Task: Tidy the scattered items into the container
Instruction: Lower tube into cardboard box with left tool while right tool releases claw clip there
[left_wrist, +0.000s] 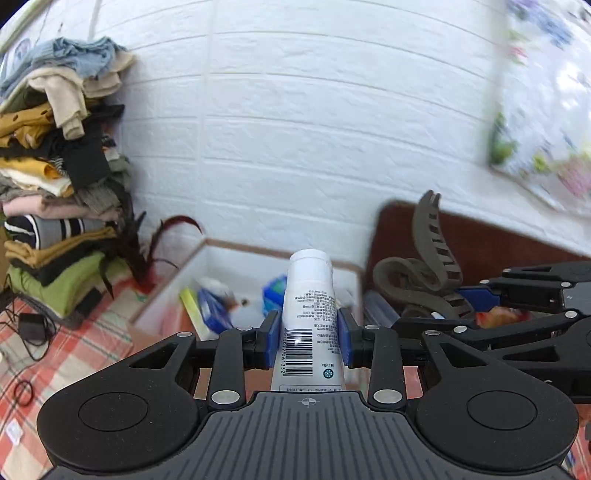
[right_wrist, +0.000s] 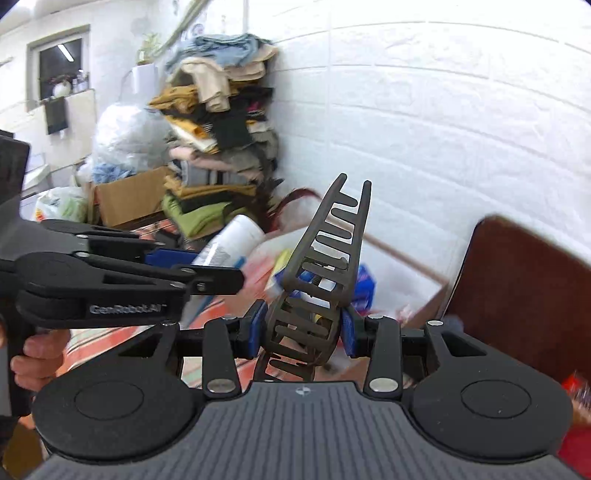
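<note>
My left gripper (left_wrist: 307, 338) is shut on a white tube (left_wrist: 309, 306) with a barcode, cap pointing forward, above the near edge of the white container box (left_wrist: 173, 288). The box holds several items, among them a blue packet (left_wrist: 212, 306). My right gripper (right_wrist: 301, 326) is shut on a dark grey hair claw clip (right_wrist: 325, 258), whose teeth stick up in front of the box (right_wrist: 406, 266). In the left wrist view the clip (left_wrist: 424, 266) and the right gripper (left_wrist: 517, 306) show at the right. In the right wrist view the left gripper (right_wrist: 207, 266) and the tube (right_wrist: 236, 240) are at the left.
A tall pile of folded clothes (left_wrist: 55, 184) leans against the white brick wall (left_wrist: 295, 129) at the left. A checked cloth (left_wrist: 74, 350) covers the table, with a black cable and adapter (left_wrist: 31, 328). A dark brown board (right_wrist: 517, 288) stands right of the box. A hand (right_wrist: 37, 354) holds the left gripper.
</note>
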